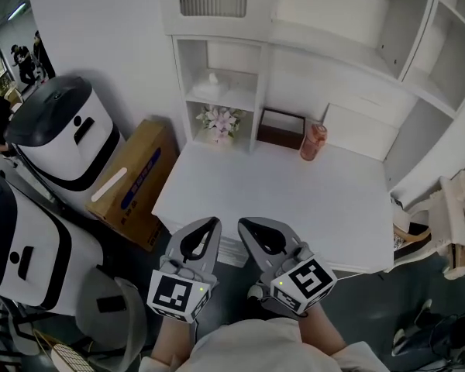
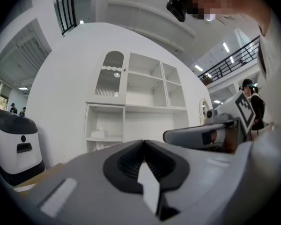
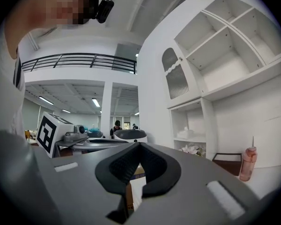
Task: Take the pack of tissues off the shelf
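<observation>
The pack of tissues (image 1: 211, 86) is white and lies on the upper shelf of the left cubby of the white shelf unit (image 1: 257, 107). It also shows small in the left gripper view (image 2: 99, 133) and in the right gripper view (image 3: 186, 133). My left gripper (image 1: 210, 225) and right gripper (image 1: 246, 226) are held side by side at the near edge of the white table (image 1: 294, 200), well short of the shelf. Both point level toward it. Each one's jaws meet at the tips, left gripper (image 2: 144, 142) and right gripper (image 3: 139, 144), with nothing between them.
Pale flowers (image 1: 219, 122) sit below the tissues in the same cubby. A dark brown tray (image 1: 283, 128) and a pink bottle (image 1: 313, 142) stand at the back of the table. A cardboard box (image 1: 136, 180) and two white machines (image 1: 62, 134) stand on the left.
</observation>
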The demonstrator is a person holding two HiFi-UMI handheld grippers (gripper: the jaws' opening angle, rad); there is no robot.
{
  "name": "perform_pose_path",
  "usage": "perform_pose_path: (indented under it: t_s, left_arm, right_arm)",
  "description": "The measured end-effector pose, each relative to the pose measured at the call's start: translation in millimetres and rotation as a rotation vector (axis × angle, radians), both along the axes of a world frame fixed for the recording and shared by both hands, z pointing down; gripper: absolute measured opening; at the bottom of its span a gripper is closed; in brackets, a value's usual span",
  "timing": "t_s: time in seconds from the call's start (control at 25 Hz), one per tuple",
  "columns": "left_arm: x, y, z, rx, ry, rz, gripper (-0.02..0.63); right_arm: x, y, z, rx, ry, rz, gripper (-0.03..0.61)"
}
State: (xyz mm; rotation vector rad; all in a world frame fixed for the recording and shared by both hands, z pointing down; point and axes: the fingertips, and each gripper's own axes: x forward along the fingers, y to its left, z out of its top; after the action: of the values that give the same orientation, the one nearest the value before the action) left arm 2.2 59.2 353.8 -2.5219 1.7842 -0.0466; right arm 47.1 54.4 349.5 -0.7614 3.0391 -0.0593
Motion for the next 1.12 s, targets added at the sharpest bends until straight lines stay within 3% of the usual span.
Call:
perform_pose_path:
  t_s: [0.4,0.68,1.12]
  left_arm:
    - [5,-72,-10,0.012,-0.023,-0.082,0.001]
    - [16,-98,-8,0.01,-0.051,-0.11,0.0]
    - [-4,-135,-4,-0.013,-0.055,-0.108,0.001]
  right_arm:
    - [9,-80,-7,-0.003,-0.021,-0.064,-0.002]
    - [13,-108,-2,-0.018,-0.035,-0.103,0.0]
    - [-5,-147,2,-0.043,-0.036,-0.087,0.0]
